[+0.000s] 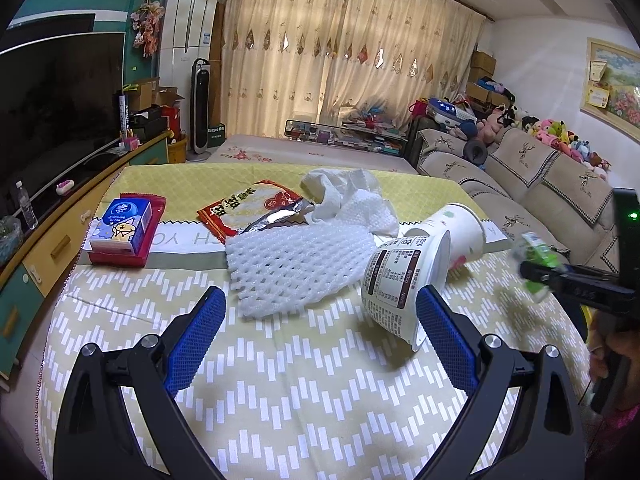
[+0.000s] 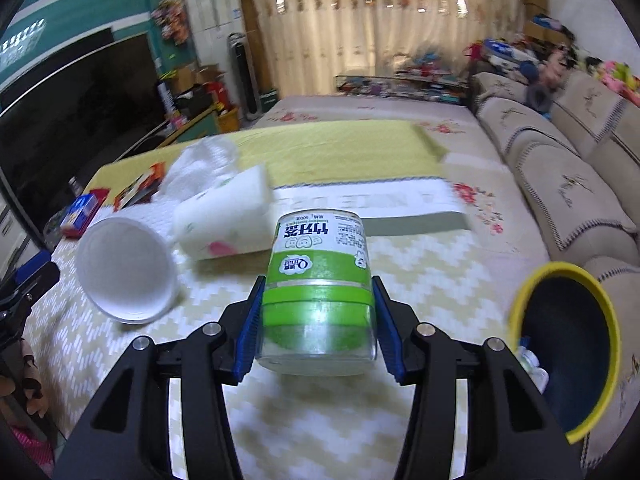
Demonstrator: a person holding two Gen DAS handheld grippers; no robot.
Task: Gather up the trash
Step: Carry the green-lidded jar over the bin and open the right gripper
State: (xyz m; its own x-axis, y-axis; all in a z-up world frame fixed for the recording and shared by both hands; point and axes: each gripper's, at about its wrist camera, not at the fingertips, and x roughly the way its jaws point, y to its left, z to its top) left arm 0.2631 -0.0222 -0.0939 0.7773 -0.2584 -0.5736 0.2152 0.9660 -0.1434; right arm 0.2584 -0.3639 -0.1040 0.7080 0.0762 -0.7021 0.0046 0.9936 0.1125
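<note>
The right gripper (image 2: 318, 330) is pinching a clear plastic jar with a green label (image 2: 318, 292), a yellow-rimmed dark bin (image 2: 560, 354) standing just beside. The left gripper (image 1: 320, 312) is hanging spread over the patterned tablecloth (image 1: 300, 380); beyond are lying a tipped white tub (image 1: 404, 280), white foam netting (image 1: 296, 268), a paper cup (image 1: 460, 228) and a red wrapper (image 1: 252, 208)

Drawn cream curtains (image 1: 340, 40), beige sofa (image 1: 540, 184), dark TV (image 1: 52, 112).

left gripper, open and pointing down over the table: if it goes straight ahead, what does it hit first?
Probably the white foam net, lying almost dead ahead of the left gripper. The tipped noodle cup sits right beside the right-hand finger and could brush it first; depth is hard to judge.
</note>
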